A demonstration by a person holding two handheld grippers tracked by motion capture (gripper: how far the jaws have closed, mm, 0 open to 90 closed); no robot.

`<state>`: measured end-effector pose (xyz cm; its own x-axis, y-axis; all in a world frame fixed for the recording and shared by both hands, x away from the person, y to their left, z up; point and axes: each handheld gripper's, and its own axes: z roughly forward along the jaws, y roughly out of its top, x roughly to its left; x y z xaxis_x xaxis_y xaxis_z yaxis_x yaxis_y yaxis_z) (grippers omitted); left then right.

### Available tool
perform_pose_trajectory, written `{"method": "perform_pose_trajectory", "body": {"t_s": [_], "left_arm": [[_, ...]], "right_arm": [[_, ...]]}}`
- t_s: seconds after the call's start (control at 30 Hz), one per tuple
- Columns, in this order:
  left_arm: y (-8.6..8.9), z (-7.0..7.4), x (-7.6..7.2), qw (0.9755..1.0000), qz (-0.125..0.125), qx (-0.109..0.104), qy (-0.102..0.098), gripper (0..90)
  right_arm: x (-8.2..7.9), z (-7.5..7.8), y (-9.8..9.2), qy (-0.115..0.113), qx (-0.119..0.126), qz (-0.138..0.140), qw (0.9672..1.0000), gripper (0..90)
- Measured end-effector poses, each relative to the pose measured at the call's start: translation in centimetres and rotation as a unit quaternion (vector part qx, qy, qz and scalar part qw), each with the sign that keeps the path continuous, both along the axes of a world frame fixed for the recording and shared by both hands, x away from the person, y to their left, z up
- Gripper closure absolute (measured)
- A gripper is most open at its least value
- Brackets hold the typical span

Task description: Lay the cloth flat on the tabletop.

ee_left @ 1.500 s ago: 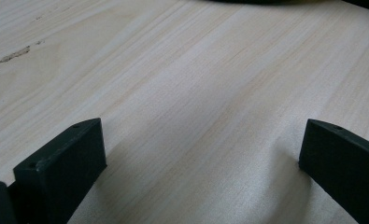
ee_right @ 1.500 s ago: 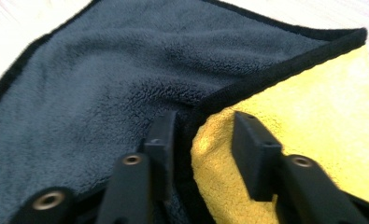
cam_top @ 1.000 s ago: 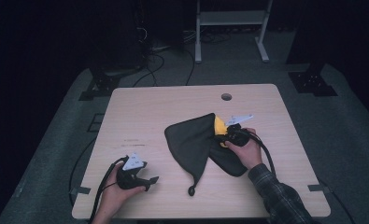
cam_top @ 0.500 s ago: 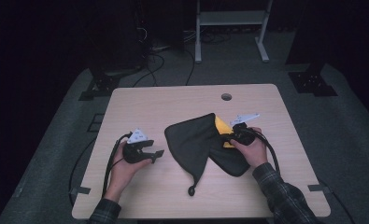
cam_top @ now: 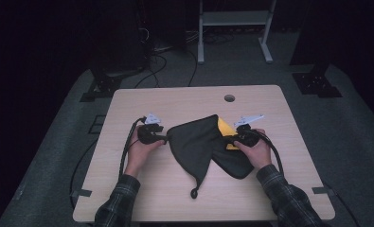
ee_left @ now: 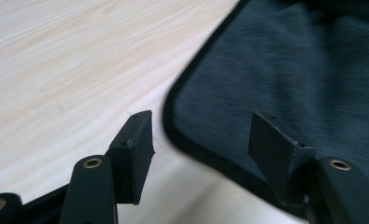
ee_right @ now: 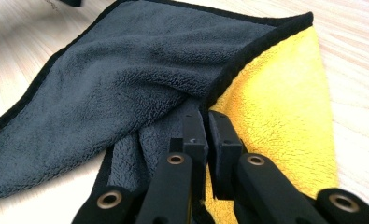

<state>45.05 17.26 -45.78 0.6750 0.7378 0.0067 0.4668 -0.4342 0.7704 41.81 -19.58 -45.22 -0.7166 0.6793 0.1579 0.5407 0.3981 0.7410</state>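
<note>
Now the grey-and-yellow microfibre cloth (cam_top: 203, 144) lies crumpled mid-frame on the bench (cam_top: 175, 101). At centre right, the right gripper (ee_right: 206, 122) pinches its folded edge, jaws tight. The left gripper (ee_left: 198, 135), jaws half-open and just closing, straddles the cloth's corner without pressing; slide deeper over the hem before clamping.

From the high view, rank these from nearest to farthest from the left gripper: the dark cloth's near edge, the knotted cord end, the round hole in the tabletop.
1. The dark cloth: its left edge lies right at the left gripper, between its jaws.
2. The knotted cord end: toward the person, right of the gripper.
3. The round hole: far side of the table, to the right.
</note>
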Motion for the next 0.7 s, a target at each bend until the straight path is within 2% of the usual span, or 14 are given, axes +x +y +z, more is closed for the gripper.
{"method": "perform_pose_trajectory", "body": {"t_s": [0.03,0.1,0.3,0.37,0.4,0.43,0.47,0.53,0.57,0.63,0.7], "left_arm": [[0.0,-0.1,0.4,1.0000,0.002,0.003,0.001,42.0],[-0.1,-0.5,0.9,1.0000,0.003,-0.005,0.004,42.7],[-0.8,-1.6,2.1,0.9996,0.002,0.019,0.020,48.3],[-0.9,-1.7,2.2,0.9997,0.005,0.007,0.022,51.4],[-0.9,-1.7,2.2,0.9997,0.005,0.008,0.024,51.4],[-1.0,-1.6,2.2,0.9996,0.005,0.007,0.026,57.0],[-1.1,-1.6,2.2,0.9996,0.006,0.006,0.027,57.0],[-1.3,-1.5,2.1,0.9993,0.014,0.005,0.034,64.8],[-1.4,-1.4,2.0,0.9989,0.020,0.003,0.043,67.6],[-1.4,-1.3,2.0,0.9982,0.024,-0.003,0.054,78.5],[-1.5,-1.3,1.8,0.9978,0.028,-0.007,0.060,82.1]], "right_arm": [[0.0,0.0,0.0,0.000,0.001,0.001,1.0000,85.8],[0.1,0.0,0.1,-0.003,-0.001,0.004,1.0000,85.7],[0.1,0.0,-0.1,-0.004,0.001,0.002,1.0000,85.7],[0.0,0.0,-0.1,-0.005,0.002,0.002,1.0000,85.7],[0.0,0.0,-0.1,-0.005,0.002,0.002,1.0000,85.7],[0.0,0.0,-0.1,-0.005,0.001,0.002,1.0000,85.7],[0.0,0.0,-0.1,-0.005,0.001,0.002,1.0000,85.7],[0.0,0.0,-0.1,-0.004,0.000,0.002,1.0000,85.7],[0.0,0.0,0.0,-0.004,0.000,0.003,1.0000,85.7],[-0.1,0.1,0.0,-0.004,-0.004,0.002,1.0000,85.7],[-0.1,0.1,0.0,-0.008,-0.006,0.002,0.9999,85.7]]}}
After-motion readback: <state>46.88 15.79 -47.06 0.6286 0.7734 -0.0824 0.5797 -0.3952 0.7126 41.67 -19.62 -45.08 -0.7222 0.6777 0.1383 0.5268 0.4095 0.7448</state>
